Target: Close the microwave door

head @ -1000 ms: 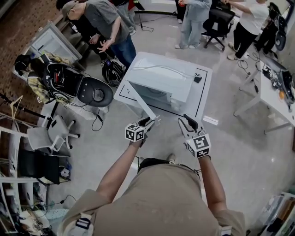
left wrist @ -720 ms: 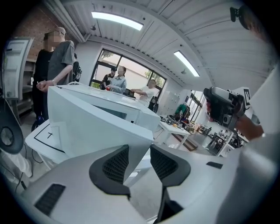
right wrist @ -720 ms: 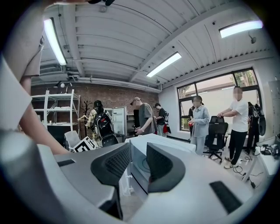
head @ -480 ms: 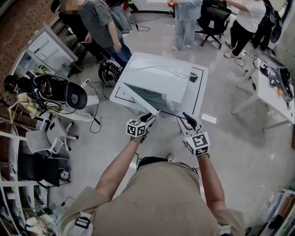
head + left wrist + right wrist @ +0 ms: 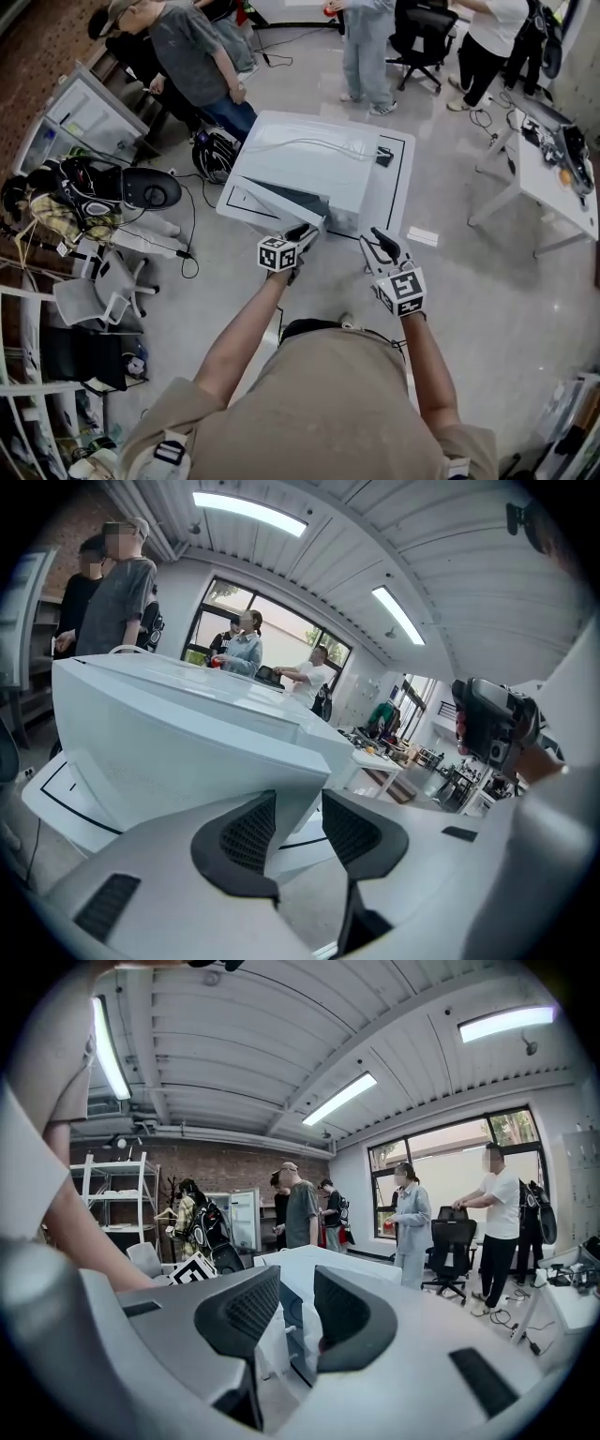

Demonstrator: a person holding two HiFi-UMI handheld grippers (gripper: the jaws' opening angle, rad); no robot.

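Observation:
A white microwave (image 5: 319, 155) stands on a low white table (image 5: 401, 192). Its door (image 5: 272, 202) hangs partly open toward me. My left gripper (image 5: 305, 232) is at the door's free edge. In the left gripper view the door (image 5: 169, 752) fills the space ahead and its edge shows between the parted jaws of the left gripper (image 5: 300, 832); I see no pad pressing on it. My right gripper (image 5: 380, 242) hovers off the table's front right corner. In the right gripper view the right gripper (image 5: 295, 1312) is open and empty, with the microwave (image 5: 328, 1265) beyond it.
Several people stand behind the table and at the back (image 5: 192, 56). An office chair (image 5: 417, 28) and a white desk (image 5: 544, 178) are at the right. Chairs, bags and shelving (image 5: 94, 197) crowd the left. A small black item (image 5: 384, 157) lies on the table beside the microwave.
The door has swung closer to the microwave's front, with my left gripper following its free edge. The right gripper has shifted slightly toward the table.

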